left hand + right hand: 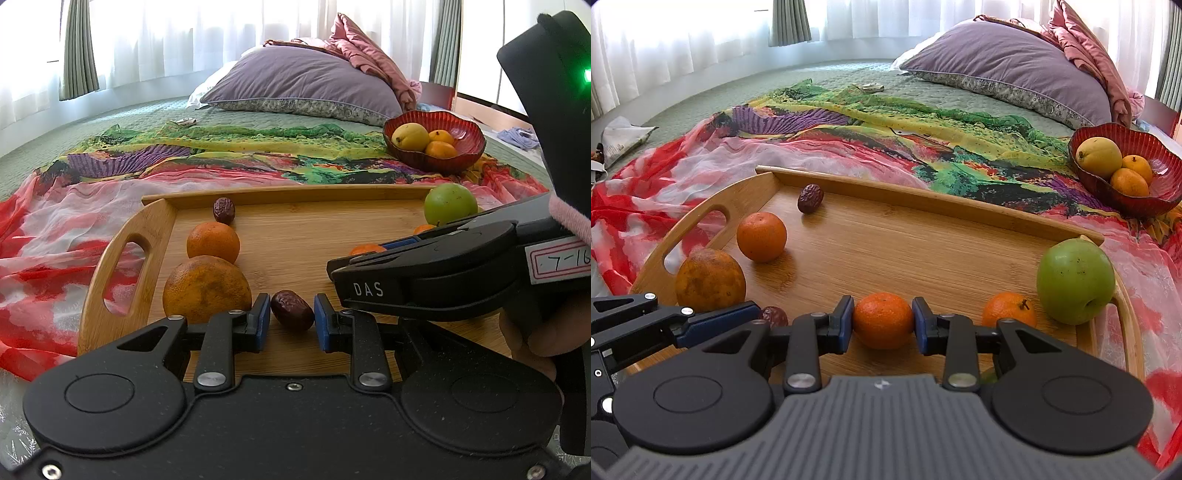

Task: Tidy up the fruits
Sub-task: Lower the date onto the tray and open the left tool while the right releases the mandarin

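Fruits: you have them spread over a wooden tray (945, 206) that lies on a patterned cloth (886, 140) on the bed.
Left claw (291, 319): your blue pads sit either side of a dark red date (292, 309); a sliver of gap shows at each pad, so you cannot tell whether they press it or only bracket it.
Right claw (882, 323): your pads touch both sides of a small orange (882, 320), pinching it just above the tray floor.
Date axis: its long axis runs slantwise across the left claw's gap, the far end toward the left pad.
Beside the left claw: a large mottled orange (207, 288) touches the outer face of your left pad; beyond it stand a smaller orange (213, 242) and a second date (224, 210) at the far rail.
Beside the right claw: a stemmed orange (1009, 309) lies just right of your right pad, and a green apple (1075, 280) stands past it at the tray's right end.
In the way: your right claw's body crosses the left view's right side, covering most of the small orange.
Hidden: in the right view the pinched date shows only as a sliver behind the left claw's pad.
Far right: a red bowl (1167, 166) holds a yellow fruit (1099, 157) and two oranges, well apart from both claws.
Background: a purple pillow (1008, 62).
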Demonstrator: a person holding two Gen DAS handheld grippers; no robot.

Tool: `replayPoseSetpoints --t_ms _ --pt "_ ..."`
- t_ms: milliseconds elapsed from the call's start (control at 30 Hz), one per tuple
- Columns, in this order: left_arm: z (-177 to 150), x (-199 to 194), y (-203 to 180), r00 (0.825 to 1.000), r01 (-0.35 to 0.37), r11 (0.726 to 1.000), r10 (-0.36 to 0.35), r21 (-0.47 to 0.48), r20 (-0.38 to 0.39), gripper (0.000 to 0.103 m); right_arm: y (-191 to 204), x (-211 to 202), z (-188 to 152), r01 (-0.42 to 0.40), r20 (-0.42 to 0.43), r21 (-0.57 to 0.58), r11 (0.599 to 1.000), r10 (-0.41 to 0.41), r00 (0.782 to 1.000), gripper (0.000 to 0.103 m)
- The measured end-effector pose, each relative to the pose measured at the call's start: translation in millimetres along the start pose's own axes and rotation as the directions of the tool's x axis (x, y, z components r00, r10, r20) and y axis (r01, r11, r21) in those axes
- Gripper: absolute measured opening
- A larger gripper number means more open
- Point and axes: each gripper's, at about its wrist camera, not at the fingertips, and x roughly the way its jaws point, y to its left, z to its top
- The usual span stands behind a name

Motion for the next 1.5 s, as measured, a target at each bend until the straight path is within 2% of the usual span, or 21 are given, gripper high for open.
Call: replayPoseSetpoints --t_ms 400,933,1133,1167,1200,1233,1500 --pt "0.6 -1.5 0.7 1.0 0.0 1.0 0.0 -0.002 0.003 0.026 -1.6 -1.9 0.2 -0.008 0.006 0.015 1.0 0.007 1.0 0.042" --pt "6.4 -36.0 4.4 0.999 -0.008 1.0 0.008 -0.001 0.053 0.055 -11.7 -49.8 -1.0 -0.024 0.116 0.053 0.998 0.017 0.993 0.042" --pt "6.0 -56.6 7.0 0.997 -0.024 1.0 0.025 -0.004 0.08 0.067 -15.9 -74.1 -7.8 -0.01 0.168 0.066 0.998 -0.001 0.986 0.047" --pt "5.7 -59.6 7.7 0.996 -0.027 1.0 0.027 -0.005 0.083 0.07 -16.7 -78.6 -9.5 -0.006 0.179 0.068 0.998 -0.006 0.984 0.05" --pt "5.1 -62.8 8.4 0.996 -0.029 1.0 0.029 -0.007 0.086 0.071 -16.8 -83.4 -11.2 -0.001 0.193 0.068 0.998 -0.012 0.981 0.057" --pt "4.4 -66.1 9.4 0.996 -0.031 0.999 0.032 -0.011 0.089 0.072 -16.6 -87.9 -13.0 0.004 0.207 0.065 0.998 -0.018 0.978 0.058" --pt "-3.8 -86.7 13.9 0.994 -0.048 0.998 0.051 -0.029 0.101 0.076 -14.9 -117.7 -26.0 0.039 0.277 0.045 0.998 -0.05 0.959 0.059"
